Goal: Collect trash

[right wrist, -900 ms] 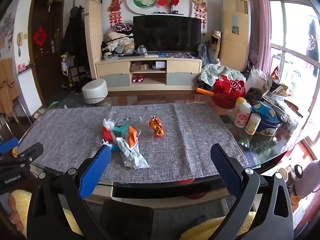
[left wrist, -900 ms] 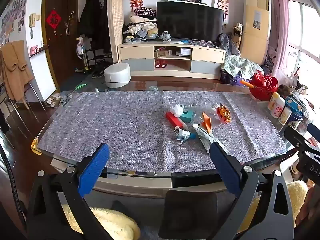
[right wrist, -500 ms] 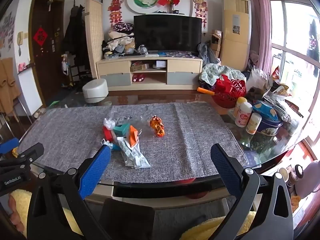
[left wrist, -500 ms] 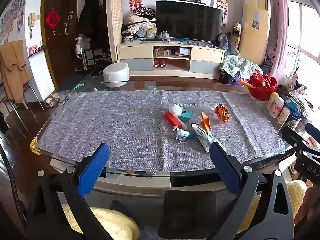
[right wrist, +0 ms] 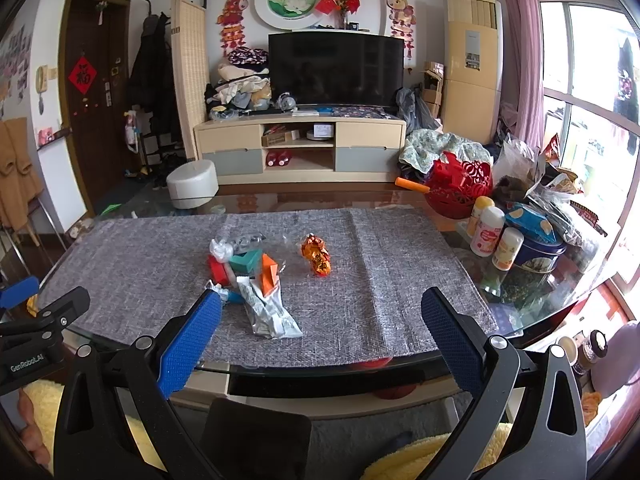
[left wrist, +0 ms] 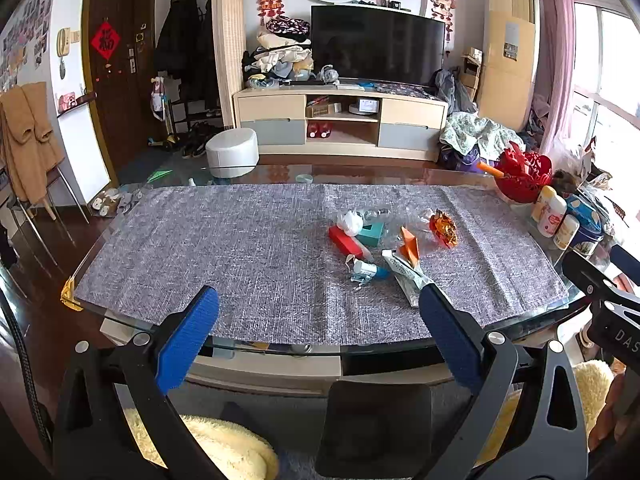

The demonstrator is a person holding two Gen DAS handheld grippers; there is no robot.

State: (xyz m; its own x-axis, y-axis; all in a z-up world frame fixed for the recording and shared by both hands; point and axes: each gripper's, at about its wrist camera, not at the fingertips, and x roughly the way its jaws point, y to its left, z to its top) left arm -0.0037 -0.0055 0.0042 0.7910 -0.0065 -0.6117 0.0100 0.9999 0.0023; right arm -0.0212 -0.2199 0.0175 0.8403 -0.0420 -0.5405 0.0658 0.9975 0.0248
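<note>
A small heap of trash lies on the grey table mat: a red box, a teal box, a crumpled white wad, an orange folded carton, a silver wrapper, a small blue-white scrap and an orange-red foil wrapper. The right wrist view shows the same heap, with the silver wrapper nearest and the foil wrapper apart to the right. My left gripper and right gripper are both open and empty, held before the table's near edge.
A red basket, bottles, a blue tin and bags crowd the table's right end. The glass table edge lies just beyond my fingers. A dark chair back and a fluffy cushion sit below.
Both views have shifted slightly forward and the table sits a little lower in frame. The trash has not moved and both grippers stay open.
</note>
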